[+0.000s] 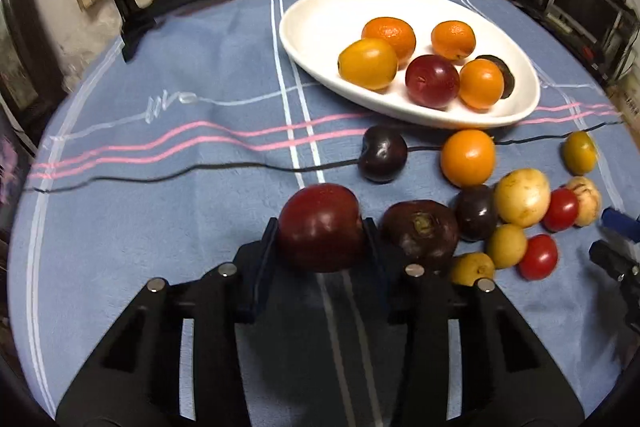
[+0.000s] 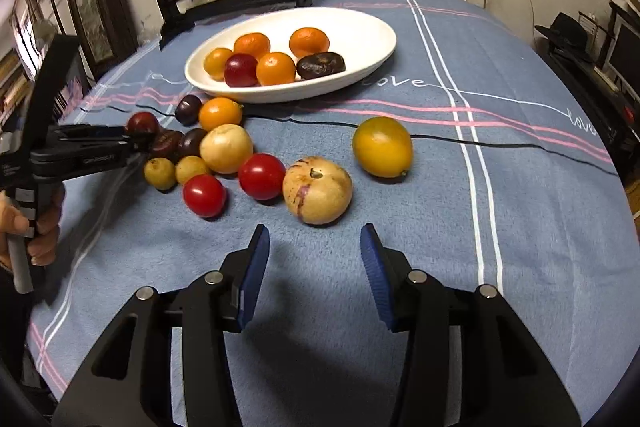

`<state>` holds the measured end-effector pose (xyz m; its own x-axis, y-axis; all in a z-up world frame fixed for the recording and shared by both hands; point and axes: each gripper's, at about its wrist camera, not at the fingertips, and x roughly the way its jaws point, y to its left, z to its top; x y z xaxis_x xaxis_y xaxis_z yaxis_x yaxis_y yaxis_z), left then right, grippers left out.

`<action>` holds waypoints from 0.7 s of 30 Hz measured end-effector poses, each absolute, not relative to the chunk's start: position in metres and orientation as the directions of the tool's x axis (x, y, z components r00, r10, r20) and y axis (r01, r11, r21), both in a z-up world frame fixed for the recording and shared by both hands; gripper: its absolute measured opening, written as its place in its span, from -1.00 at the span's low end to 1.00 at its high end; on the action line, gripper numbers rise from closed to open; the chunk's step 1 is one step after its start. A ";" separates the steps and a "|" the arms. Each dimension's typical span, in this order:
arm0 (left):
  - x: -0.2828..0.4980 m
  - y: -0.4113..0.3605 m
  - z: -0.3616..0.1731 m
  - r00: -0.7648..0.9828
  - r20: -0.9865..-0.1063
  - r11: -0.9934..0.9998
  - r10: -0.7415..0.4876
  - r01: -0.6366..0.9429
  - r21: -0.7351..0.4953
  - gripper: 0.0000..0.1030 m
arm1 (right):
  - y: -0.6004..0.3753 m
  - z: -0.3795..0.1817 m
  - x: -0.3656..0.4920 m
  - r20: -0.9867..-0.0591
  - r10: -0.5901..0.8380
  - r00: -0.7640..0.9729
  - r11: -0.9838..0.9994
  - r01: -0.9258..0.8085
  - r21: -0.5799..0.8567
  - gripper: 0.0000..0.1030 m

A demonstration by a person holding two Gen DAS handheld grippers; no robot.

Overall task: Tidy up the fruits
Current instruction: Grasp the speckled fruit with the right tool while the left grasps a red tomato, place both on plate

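Observation:
My left gripper [image 1: 322, 227] is shut on a dark red plum [image 1: 320, 225], held just above the blue cloth; it also shows in the right wrist view [image 2: 142, 123]. A white oval plate [image 1: 316, 15] holds several oranges, a red plum [image 1: 432, 81] and a dark fruit. Loose fruit lies in front of the plate: a dark plum [image 1: 382, 159], an orange [image 1: 468, 157], a dark purple fruit [image 1: 420, 229], red tomatoes [image 2: 204, 195] and yellow fruits. My right gripper [image 2: 316, 247] is open and empty, just short of a pale striped melon [image 2: 317, 190].
A black cable [image 1: 180, 173] crosses the cloth in front of the plate. A dark wooden stand [image 1: 132, 11] with a round screen stands at the table's back left. A yellow-orange fruit [image 2: 382, 147] lies apart on the right. Shelves with equipment stand beyond the right edge.

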<state>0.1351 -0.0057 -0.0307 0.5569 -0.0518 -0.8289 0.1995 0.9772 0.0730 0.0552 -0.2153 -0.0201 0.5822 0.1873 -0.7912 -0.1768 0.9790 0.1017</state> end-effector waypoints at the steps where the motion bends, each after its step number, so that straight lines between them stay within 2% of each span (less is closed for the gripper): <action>1: 0.134 -0.007 -0.031 0.563 -0.825 0.976 -0.047 0.201 0.081 -0.20 | -0.212 -0.023 0.061 -0.805 0.170 0.568 0.980 -0.182 0.078 -0.08; 9: 0.131 -0.004 -0.031 0.561 -0.825 0.978 -0.069 0.201 0.054 -0.20 | -0.194 -0.030 0.090 -0.822 0.110 0.558 0.979 -0.205 -0.009 -0.08; 11: 0.131 -0.002 -0.030 0.558 -0.826 0.979 -0.075 0.200 0.047 -0.20 | -0.194 -0.028 0.095 -0.813 0.108 0.572 0.980 -0.197 -0.008 -0.21; 13: 0.130 -0.001 -0.029 0.559 -0.826 0.980 -0.075 0.196 0.043 -0.20 | -0.194 -0.026 0.095 -0.812 0.107 0.574 0.981 -0.192 -0.007 -0.23; 21: 0.115 -0.005 0.008 0.610 -0.784 0.975 -0.111 0.220 0.033 -0.19 | -0.203 0.025 0.064 -0.711 0.167 0.683 0.976 -0.219 0.019 -0.22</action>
<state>0.1150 -0.0046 0.0079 0.6104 -0.1113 -0.7843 0.2198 0.9750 0.0327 0.0643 -0.2034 0.0245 0.6830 0.1670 -0.7111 -0.2189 0.9756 0.0189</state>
